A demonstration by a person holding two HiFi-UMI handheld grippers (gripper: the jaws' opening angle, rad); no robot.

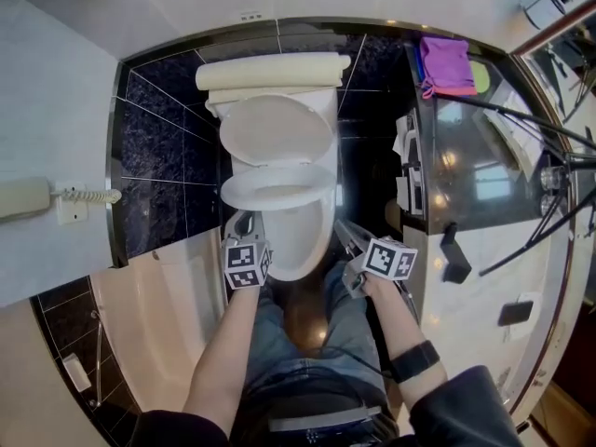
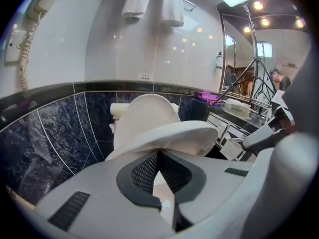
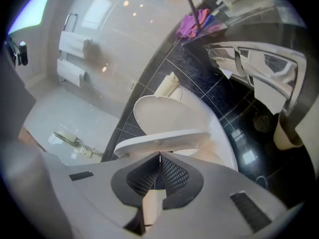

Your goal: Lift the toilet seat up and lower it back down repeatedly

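Overhanging toilet seat (image 1: 238, 190) (bowl (image 1: 300, 250) half hidden)

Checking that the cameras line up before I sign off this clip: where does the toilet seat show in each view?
Head view: toilet seat upper centre, partly raised, just below the upright lid.
Left gripper view: seat at centre, directly above the jaw tips.
Right gripper view: seat at centre, directly above the jaw tips.
Shared landmark: purple cloth on the counter.
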